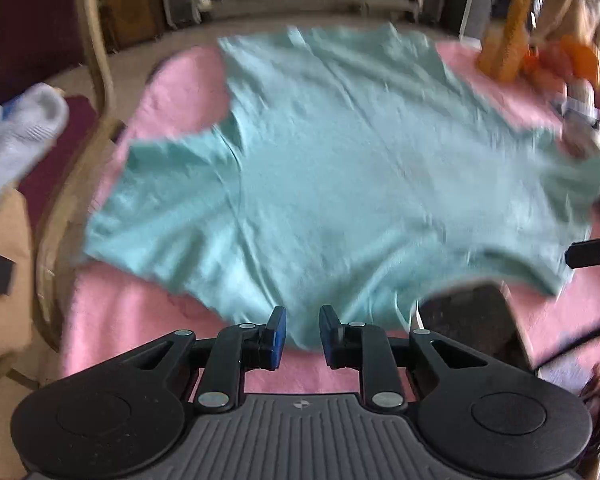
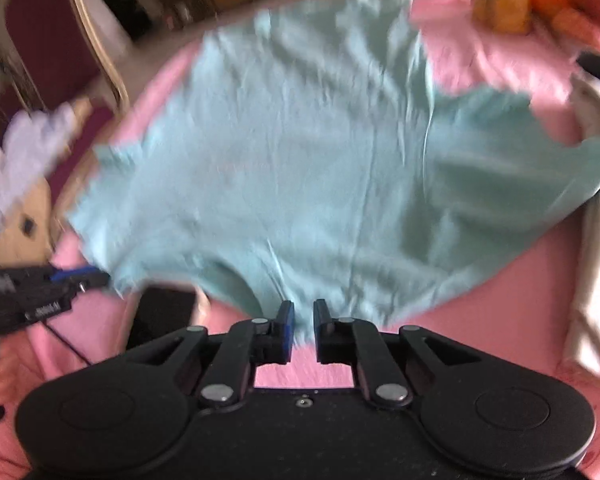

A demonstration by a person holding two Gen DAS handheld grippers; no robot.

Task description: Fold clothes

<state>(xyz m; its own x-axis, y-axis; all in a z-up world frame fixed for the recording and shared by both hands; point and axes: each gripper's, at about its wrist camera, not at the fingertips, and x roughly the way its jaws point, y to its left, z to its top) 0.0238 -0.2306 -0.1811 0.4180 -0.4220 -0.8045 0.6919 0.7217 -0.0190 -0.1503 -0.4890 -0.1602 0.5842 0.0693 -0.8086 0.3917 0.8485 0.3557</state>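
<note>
Left gripper (image 1: 303, 334) and right gripper (image 2: 303, 330) — both slightly parted, empty.

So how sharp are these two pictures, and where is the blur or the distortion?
Left wrist view: the left gripper is sharp, the teal T-shirt motion-blurred, worst toward the right edge; the fisheye bends the wooden chair frame. Right wrist view: blurrier overall, the T-shirt edges smeared, only the right gripper crisp.

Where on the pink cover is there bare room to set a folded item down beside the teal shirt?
Bare pink cover lies at the near right, between the teal T-shirt and the white fabric edge. A smaller strip shows at the far left by the chair frame. The far right corner is crowded with orange items; a dark object sits near the collar.
</note>
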